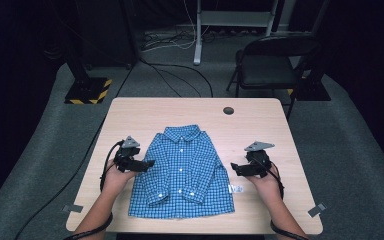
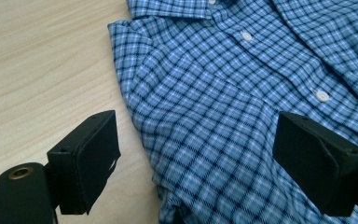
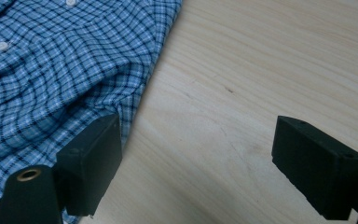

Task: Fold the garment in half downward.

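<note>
The shirt (image 1: 182,172) lies flat in the middle of the table (image 1: 130,112), front up, buttoned, its collar pointing away from me and its hem near my edge. It is a blue checked shirt with white buttons, and both sleeves are folded in over the front. A small white tag (image 1: 235,189) lies on the wood just beside its lower right corner.

My left claw (image 1: 149,163) sits at the shirt's left edge, jaws wide apart; in the left gripper view (image 2: 196,154) one jaw hangs over bare wood and the other over the checked cloth, with the side of the shirt between them. I cannot tell whether either jaw touches the cloth.

My right claw (image 1: 236,168) is near the shirt's right side, also wide open and holding nothing. In the right gripper view (image 3: 196,158) one jaw is at the shirt's edge and the other over bare table.

A dark round hole (image 1: 228,110) marks the table's far side, and a black chair (image 1: 272,62) stands on the grey floor beyond.
</note>
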Motion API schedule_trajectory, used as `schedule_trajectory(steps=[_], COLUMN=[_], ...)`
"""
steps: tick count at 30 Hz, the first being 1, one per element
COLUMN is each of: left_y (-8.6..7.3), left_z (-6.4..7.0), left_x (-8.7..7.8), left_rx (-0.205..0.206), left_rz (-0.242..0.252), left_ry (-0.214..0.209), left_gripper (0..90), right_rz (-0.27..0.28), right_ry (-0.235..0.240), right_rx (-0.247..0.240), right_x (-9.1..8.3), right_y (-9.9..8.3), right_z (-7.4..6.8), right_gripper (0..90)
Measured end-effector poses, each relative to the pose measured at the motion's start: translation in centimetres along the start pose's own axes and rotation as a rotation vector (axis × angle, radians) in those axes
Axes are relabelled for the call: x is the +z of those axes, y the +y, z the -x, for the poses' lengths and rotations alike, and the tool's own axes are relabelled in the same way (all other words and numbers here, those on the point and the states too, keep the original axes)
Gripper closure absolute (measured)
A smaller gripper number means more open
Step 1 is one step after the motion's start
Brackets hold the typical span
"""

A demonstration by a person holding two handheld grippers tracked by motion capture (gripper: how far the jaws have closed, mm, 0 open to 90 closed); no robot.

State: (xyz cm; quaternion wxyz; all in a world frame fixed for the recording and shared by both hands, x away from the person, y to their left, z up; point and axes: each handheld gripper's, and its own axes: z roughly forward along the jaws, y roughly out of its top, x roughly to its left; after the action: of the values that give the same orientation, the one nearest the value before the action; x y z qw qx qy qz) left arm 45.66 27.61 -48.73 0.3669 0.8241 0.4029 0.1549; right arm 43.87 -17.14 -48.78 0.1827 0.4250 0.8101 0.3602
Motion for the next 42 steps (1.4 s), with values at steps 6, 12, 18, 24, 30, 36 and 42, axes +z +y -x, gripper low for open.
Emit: schedule_trajectory(steps=[6,12,18,24,30,36,42], left_y=[0.5,1.1,1.5,1.8,1.9,2.0,2.2], left_z=[-0.2,-0.4,-0.5,-0.6,-0.8,-1.0,-1.2], left_x=[0.4,1.0,1.7,2.3,2.7,2.9,3.2], left_rx=[-0.002,-0.014,0.0,-0.006,-0.009,-0.01,-0.018], left_rz=[0.009,0.007,-0.007,-0.005,-0.004,-0.002,-0.008], left_ry=[-0.002,-0.011,-0.005,-0.009,-0.002,0.01,0.012], left_gripper=[13.5,13.8,13.5,13.6,13.9,14.0,14.8], right_rz=[-0.014,-0.013,-0.02,-0.024,-0.015,-0.007,-0.013], right_ry=[-0.002,-0.008,-0.008,0.011,0.037,0.051,0.057], right_rx=[-0.008,-0.043,-0.06,-0.059,-0.05,-0.035,-0.042], right_x=[0.7,1.5,2.2,3.2,4.2,4.6,5.3], right_y=[0.6,1.7,2.3,3.1,3.7,4.0,4.4], right_z=[-0.2,-0.7,-1.0,-1.4,-1.5,-1.4,-1.5], right_gripper=[16.6,16.7,16.4,16.4,16.4,16.4,17.0])
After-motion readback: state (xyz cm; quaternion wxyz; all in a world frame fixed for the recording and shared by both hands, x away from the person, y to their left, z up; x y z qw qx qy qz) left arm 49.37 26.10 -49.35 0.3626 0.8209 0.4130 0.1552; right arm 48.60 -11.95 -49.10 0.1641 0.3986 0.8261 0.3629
